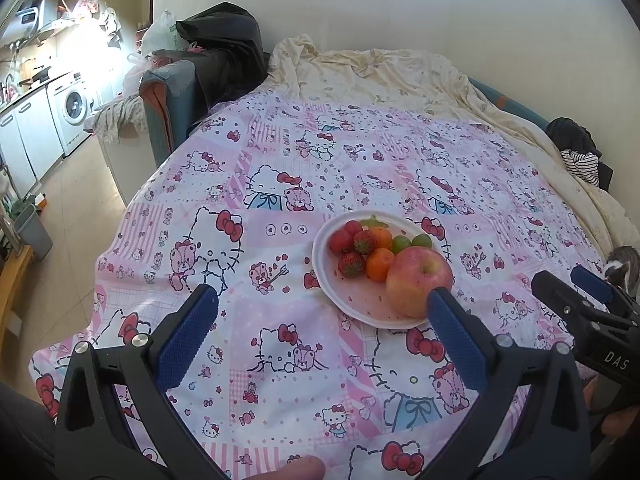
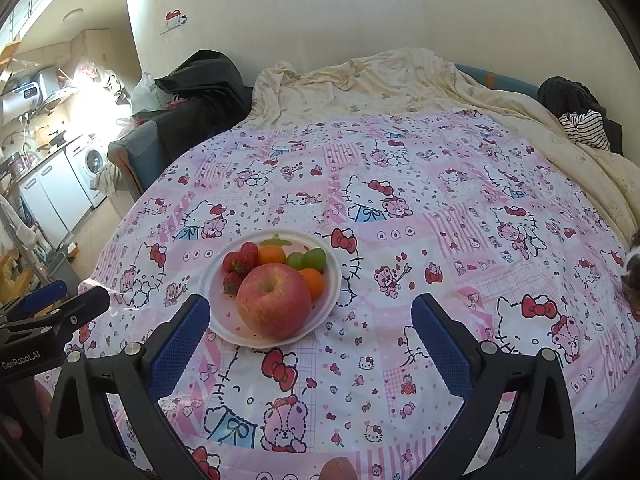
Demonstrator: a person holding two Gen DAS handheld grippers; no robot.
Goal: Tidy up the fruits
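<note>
Both grippers hover spread wide, holding nothing: left gripper (image 1: 320, 300), right gripper (image 2: 310, 310). White plate (image 2: 328, 292) on my pink cartoon-cat bedspread (image 2: 400, 208) carries an apple (image 2: 274, 300) in front, with strawberries (image 2: 240, 260), two tangerines (image 2: 272, 255) and green grapes (image 2: 306, 259) behind. Cream blanket (image 2: 380, 80) lies beyond.

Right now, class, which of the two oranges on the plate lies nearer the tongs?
The orange touching the apple, beside the front strawberry, is nearer. The other orange sits further back, by the green grapes.
</note>
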